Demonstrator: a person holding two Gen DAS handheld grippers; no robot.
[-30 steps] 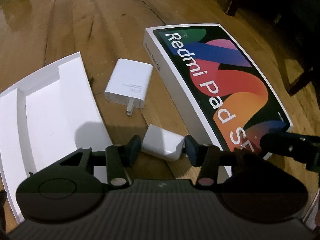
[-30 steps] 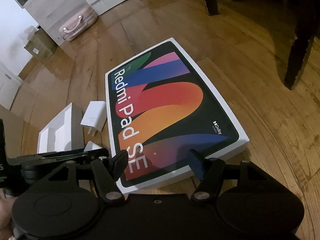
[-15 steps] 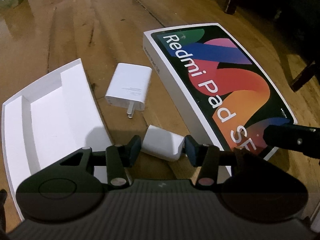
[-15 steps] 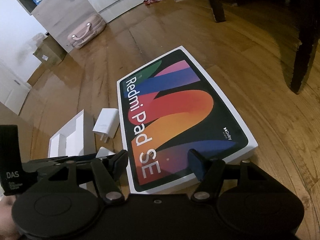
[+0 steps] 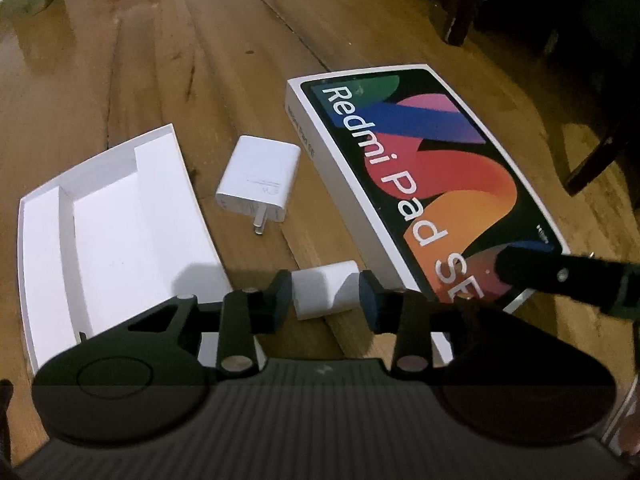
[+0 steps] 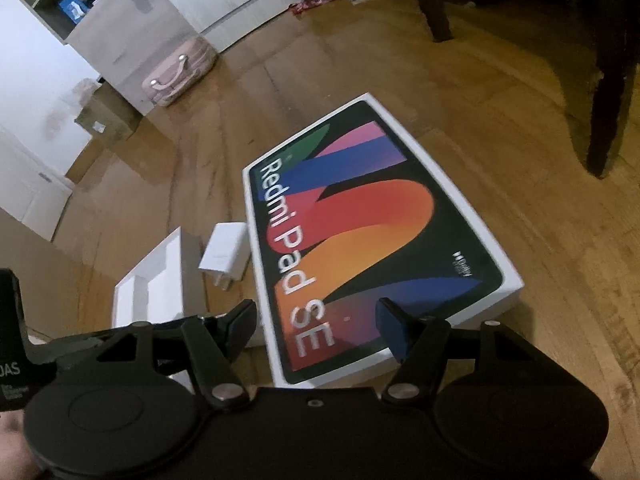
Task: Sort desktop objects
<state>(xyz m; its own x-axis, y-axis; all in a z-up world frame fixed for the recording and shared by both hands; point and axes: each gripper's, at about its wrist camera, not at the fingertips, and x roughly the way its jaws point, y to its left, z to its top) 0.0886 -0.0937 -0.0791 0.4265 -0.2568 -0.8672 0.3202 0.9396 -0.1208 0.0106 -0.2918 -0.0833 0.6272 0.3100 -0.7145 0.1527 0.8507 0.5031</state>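
Note:
My left gripper [image 5: 325,294] is shut on a small white box [image 5: 326,290] and holds it just above the wooden floor. A white charger [image 5: 259,184] with its prongs toward me lies ahead; it also shows in the right wrist view [image 6: 224,254]. A white compartment tray [image 5: 116,232] lies to the left, also seen in the right wrist view [image 6: 154,284]. A colourful Redmi Pad SE box [image 5: 424,184] lies to the right. My right gripper [image 6: 316,318] is open and empty above the near end of the Redmi Pad SE box [image 6: 360,240].
Dark furniture legs [image 6: 608,92] stand to the right and behind [image 6: 434,0]. A pink case [image 6: 180,76], a cardboard box [image 6: 106,118] and white cabinets [image 6: 120,40] line the far left. The right gripper's finger [image 5: 560,278] reaches in over the box corner.
Both grippers have pulled back and tilted up, so the objects sit lower in view. The small white box stays between the left fingers. The right gripper stays open.

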